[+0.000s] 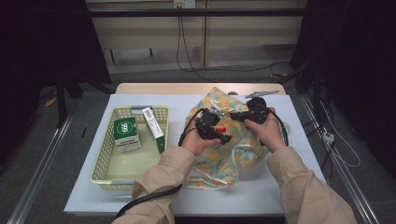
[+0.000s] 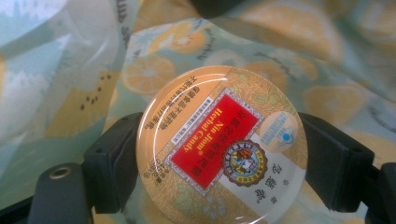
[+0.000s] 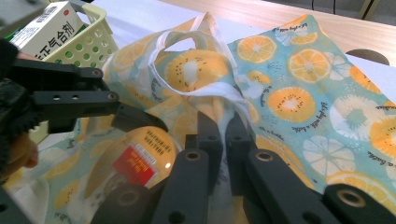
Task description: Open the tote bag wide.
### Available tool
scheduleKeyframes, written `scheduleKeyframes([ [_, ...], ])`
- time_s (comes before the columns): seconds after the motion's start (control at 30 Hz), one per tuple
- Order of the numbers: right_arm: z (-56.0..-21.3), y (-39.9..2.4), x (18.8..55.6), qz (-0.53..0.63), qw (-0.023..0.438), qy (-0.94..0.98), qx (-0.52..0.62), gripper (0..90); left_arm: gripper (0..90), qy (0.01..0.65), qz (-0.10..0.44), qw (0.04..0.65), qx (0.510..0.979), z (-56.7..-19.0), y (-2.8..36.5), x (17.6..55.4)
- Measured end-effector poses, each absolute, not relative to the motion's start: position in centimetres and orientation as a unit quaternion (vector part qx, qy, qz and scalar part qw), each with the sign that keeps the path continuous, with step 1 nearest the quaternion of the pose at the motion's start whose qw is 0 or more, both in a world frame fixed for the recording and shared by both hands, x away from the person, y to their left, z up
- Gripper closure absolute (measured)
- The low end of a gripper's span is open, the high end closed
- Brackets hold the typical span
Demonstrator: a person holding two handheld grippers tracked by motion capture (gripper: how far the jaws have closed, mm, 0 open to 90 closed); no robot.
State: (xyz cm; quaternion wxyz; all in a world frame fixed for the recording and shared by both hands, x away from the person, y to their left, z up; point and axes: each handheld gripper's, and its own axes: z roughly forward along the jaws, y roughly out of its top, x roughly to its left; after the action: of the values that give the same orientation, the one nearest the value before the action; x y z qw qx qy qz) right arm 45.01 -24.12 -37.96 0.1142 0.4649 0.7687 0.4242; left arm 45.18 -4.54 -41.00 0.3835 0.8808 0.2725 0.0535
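Herbal candy tin, round, with a red label panel and gold patterning, is gripped by its edges between the two black jaws of the left gripper; the jaws are spread wide and their pads press on opposite sides of the tin. In the left gripper view the tin is seen face-on, tilted, with the printed fabric of the fruit-patterned bag close behind it on every side. In the right gripper view the same tin is seen at the bag's mouth, just beside the white fabric edge, with the left gripper coming in from the left of that view. The bag, light blue-green with orange and kiwi slices, lies spread on the white table in front of the person. Its white handle loop is raised, and the fabric edge below that loop is pinched in the right gripper, whose jaws are closed almost completely on the cloth. In the high view the right gripper is held over the upper middle of the bag, near the left one. A pale yellow perforated basket stands on the table to the left, well apart from the bag; a green-and-white box and a slim white-and-green box lie in it
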Motion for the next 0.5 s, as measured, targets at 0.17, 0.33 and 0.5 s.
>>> scheduleKeyframes([
  [0.17, -38.0, -24.5, 45.3, 0.425, 0.114, 0.765, 0.47, 88.9, 20.4, 0.282, 0.057, 0.382, 0.878, -41.6, -5.0, 46.7],
  [0.33, -37.9, -24.6, 45.3, 0.426, 0.116, 0.764, 0.471, 88.5, 14.1, 0.308, 0.074, 0.401, 0.86, -41.4, -5.0, 48.1],
  [0.5, -37.9, -24.9, 45.1, 0.421, 0.115, 0.765, 0.474, 88.4, 13.8, 0.304, 0.074, 0.399, 0.862, -40.0, -3.9, 47.6],
])
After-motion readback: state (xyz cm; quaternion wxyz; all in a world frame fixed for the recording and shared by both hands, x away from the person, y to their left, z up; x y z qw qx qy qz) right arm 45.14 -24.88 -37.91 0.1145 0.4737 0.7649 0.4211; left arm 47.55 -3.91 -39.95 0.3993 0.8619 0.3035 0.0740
